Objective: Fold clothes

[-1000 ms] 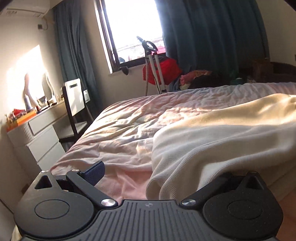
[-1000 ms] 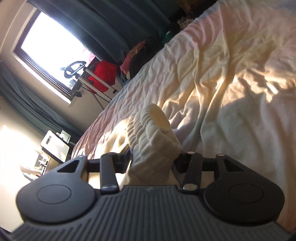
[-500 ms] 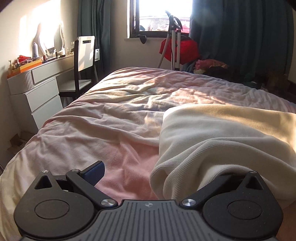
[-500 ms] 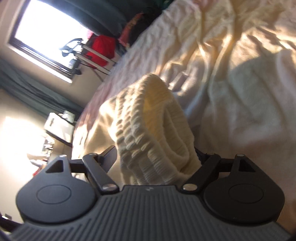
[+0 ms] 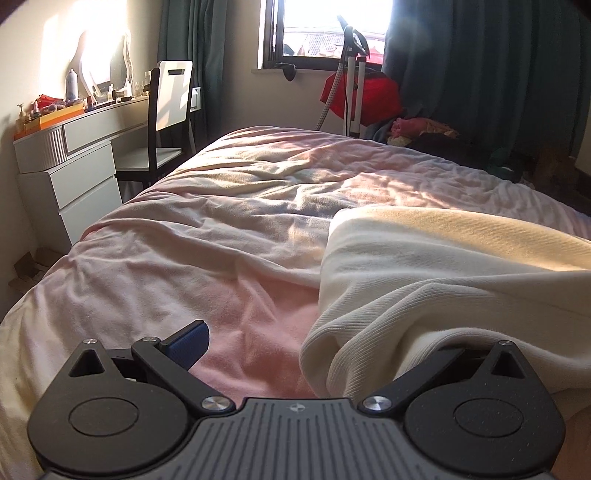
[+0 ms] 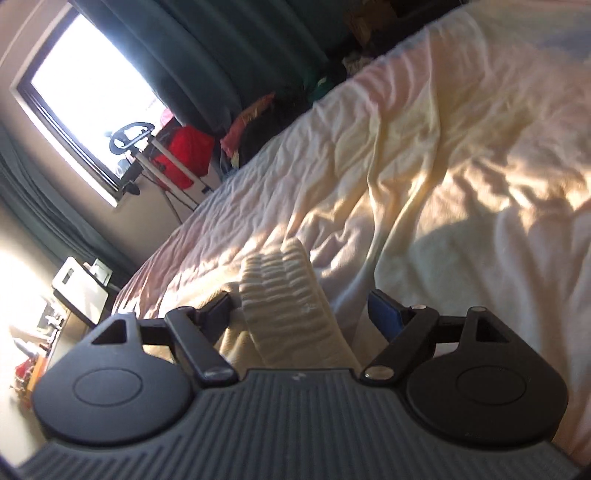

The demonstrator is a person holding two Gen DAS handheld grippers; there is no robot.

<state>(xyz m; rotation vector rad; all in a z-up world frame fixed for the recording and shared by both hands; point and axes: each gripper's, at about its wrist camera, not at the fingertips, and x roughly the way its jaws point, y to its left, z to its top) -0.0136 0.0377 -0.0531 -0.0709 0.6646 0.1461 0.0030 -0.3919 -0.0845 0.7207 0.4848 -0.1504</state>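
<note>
Sprawling across both views is the big bed with its rumpled pale pink cover [image 5: 229,236], sun striping the creases. Over on its right side in the left wrist view lies the cream ribbed knit garment [image 5: 424,280], a thick folded bulk resting on the cover, its near edge spilling right down over the right-hand finger of the left gripper [image 5: 325,354]. That gripper's fingers are spread wide: the blue-padded left finger [image 5: 188,343] stands clear over bare pink cover, touching nothing, while the other finger is buried under the cloth. So that claw is released, not clamped.

Swinging to the right wrist view, tilted hard over, the same cream knit shows as a chunky ribbed cuff or hem [image 6: 284,295] rising between the fingers of the right gripper [image 6: 303,314]. These fingers are parted too: the dark left finger [image 6: 218,310] sits just beside the ribbing, the blue-padded right one stands apart from it with a visible gap. Released as well, the fabric lying loose between them on the bed.

Beyond the bed, dark teal curtains [image 5: 480,74] frame a bright window [image 5: 328,29]. A white dressing table with drawers [image 5: 74,162] hugs the left wall, a white-backed chair [image 5: 170,103] tucked beside it, and a red bag [image 5: 369,96] sits under the window.
</note>
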